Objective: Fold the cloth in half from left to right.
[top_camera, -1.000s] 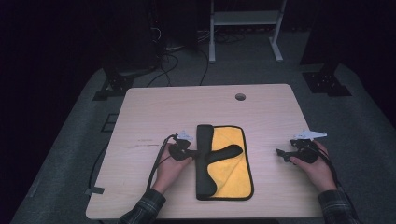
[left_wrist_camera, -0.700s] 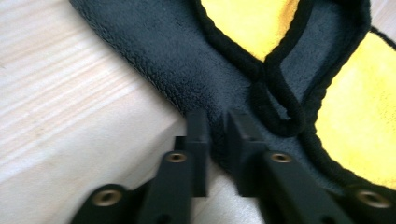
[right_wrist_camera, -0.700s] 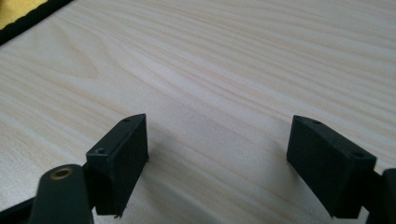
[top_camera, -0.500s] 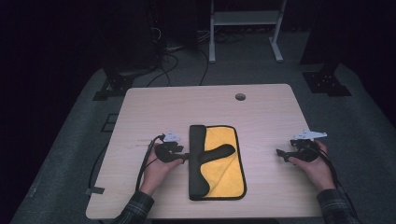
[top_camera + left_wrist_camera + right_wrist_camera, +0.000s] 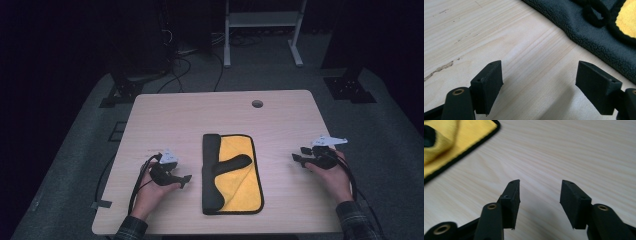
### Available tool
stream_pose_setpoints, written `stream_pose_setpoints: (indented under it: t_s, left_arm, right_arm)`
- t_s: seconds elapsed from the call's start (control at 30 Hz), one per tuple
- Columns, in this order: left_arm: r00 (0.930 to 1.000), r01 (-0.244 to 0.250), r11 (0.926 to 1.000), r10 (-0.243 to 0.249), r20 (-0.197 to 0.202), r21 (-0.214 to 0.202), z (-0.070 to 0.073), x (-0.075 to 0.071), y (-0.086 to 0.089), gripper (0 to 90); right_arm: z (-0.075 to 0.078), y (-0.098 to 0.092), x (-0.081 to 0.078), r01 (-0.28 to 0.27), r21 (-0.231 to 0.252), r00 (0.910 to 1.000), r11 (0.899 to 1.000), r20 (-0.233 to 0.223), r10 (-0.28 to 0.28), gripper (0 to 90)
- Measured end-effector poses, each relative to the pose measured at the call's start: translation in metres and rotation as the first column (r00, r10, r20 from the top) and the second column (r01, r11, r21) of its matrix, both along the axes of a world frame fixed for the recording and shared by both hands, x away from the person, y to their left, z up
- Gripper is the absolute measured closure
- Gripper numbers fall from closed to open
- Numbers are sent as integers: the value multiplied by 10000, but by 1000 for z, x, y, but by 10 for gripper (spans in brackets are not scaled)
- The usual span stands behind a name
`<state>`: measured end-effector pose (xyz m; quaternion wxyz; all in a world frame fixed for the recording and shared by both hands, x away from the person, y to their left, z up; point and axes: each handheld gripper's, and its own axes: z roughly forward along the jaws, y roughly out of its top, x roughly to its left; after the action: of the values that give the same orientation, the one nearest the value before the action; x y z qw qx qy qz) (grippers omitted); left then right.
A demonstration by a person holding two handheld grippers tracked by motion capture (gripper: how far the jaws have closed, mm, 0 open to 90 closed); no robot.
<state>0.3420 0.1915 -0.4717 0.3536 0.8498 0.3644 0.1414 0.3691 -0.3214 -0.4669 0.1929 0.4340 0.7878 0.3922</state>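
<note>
1. Currently resting on the table [image 5: 165, 115]: left gripper [image 5: 184, 180], jaws apart and just been opening, nothing between them.
2. Lying just beyond the left gripper's jaws: folded yellow-and-black cloth [image 5: 240, 175], not touching.
3. Sitting well apart from the cloth, on its far side: right gripper [image 5: 298, 155], jaws apart though just been closing, gripping nothing.

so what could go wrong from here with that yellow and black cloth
The cloth lies folded with a black flap across its yellow face; that loose flap may spring back, since neither gripper touches it. The left gripper, whose jaws have just been opening with nothing between them, sits close to the cloth's black edge and could snag it. The right gripper, its jaws just closing on nothing, stands apart from the cloth, so it cannot steady it.
</note>
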Motion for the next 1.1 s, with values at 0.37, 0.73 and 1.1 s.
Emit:
stream_pose_setpoints:
  t_s: [0.37,0.73,1.1]
  left_arm:
    - [9983,416,9991,-421,410,119,-9,1,2,109]
    - [9987,375,9991,-381,324,176,-12,3,0,0]
    - [9986,410,9990,-416,320,177,-12,3,0,0]
  right_arm:
    - [19,42,3,-1151,492,9933,9921,173,1144,572]
    - [28,82,5,-2259,831,9741,9706,59,2262,582]
    - [34,125,17,-2914,889,9565,9525,131,2914,586]
